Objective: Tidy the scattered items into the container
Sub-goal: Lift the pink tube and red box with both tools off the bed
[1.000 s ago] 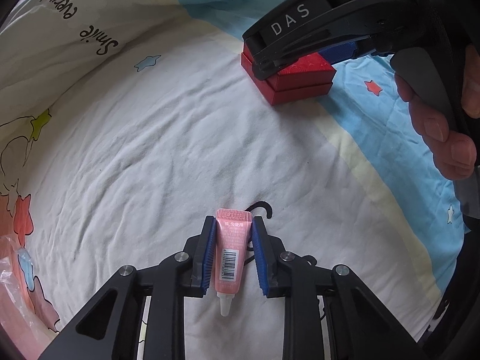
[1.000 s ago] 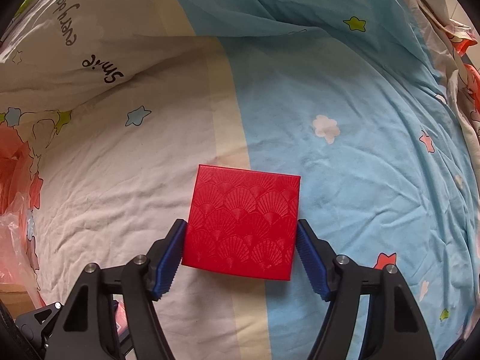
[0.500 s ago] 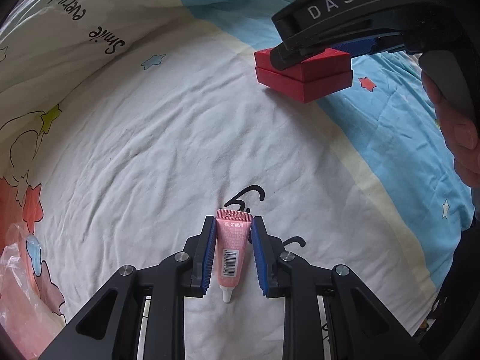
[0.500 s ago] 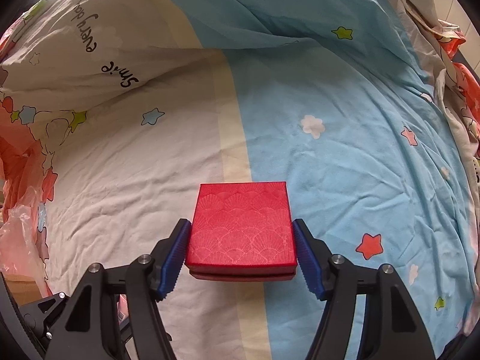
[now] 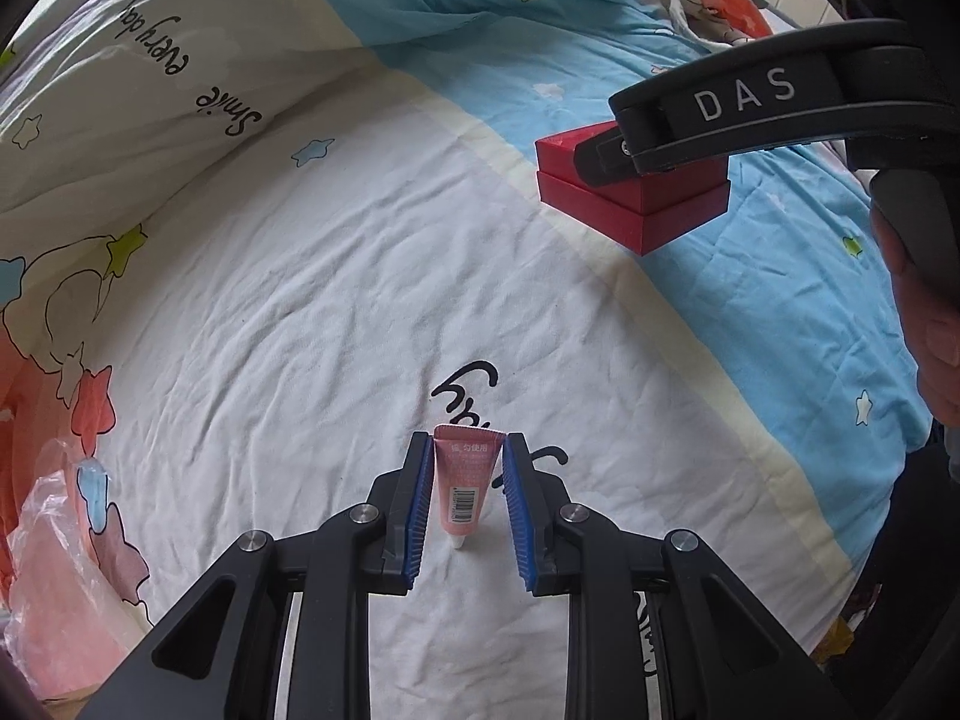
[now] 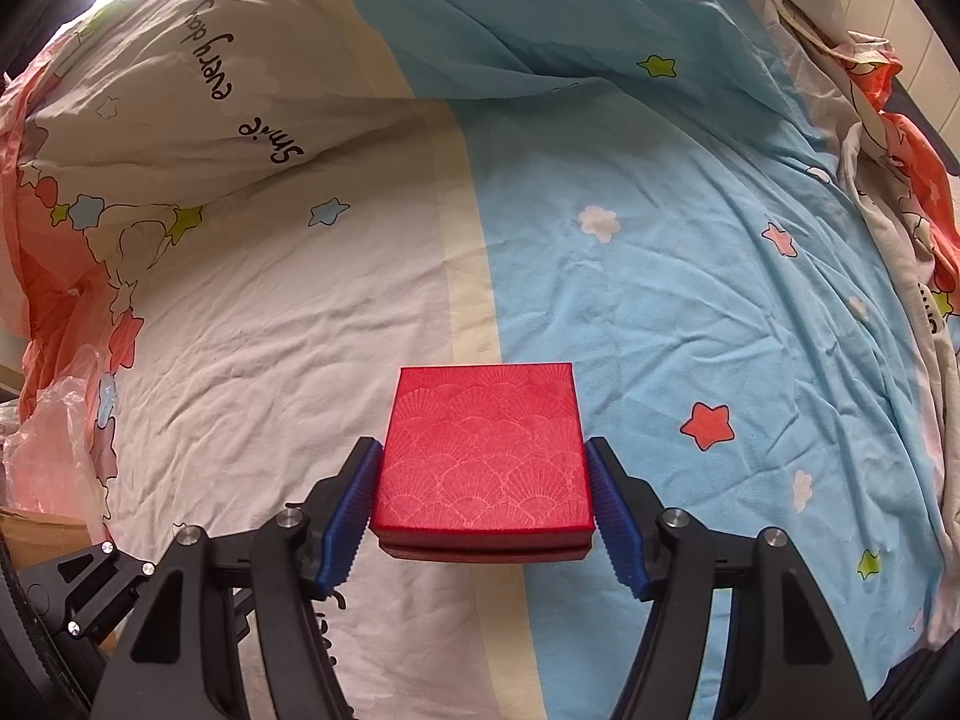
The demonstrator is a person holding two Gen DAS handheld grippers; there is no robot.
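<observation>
1. Left wrist view: the left gripper (image 5: pixel 467 501) is nearly closed, and a small pink plastic tube (image 5: pixel 465 488) with a barcode label and a white nozzle is pinched between its blue ribbed pads (image 5: pixel 420 510). The tube is held clear above the printed cotton bedsheet (image 5: pixel 288 312), over the sheet's white panel and just in front of black lettering printed there. Up and to the right of the tube, a square red cardboard gift box (image 5: pixel 648 204) is seen gripped by the black right gripper (image 5: pixel 654 150) marked "DAS", lifted off the sheet above the border of the white and blue panels. A person's hand (image 5: pixel 936 324) is seen on that gripper's handle, right of the box. A crumpled clear plastic bag (image 5: pixel 60 552) lies well to the left of the tube, at the sheet's edge.

2. Right wrist view: the right gripper (image 6: pixel 486 504) is held about half open, its pads pressed against both sides of the red box (image 6: pixel 483 450), whose lid bears an embossed fan pattern. The box is held above the sheet (image 6: pixel 690 276), over the cream stripe between white and blue. The plastic bag (image 6: pixel 54 450) is seen far left of the box, with a brown cardboard edge (image 6: pixel 36 534) below it.
</observation>
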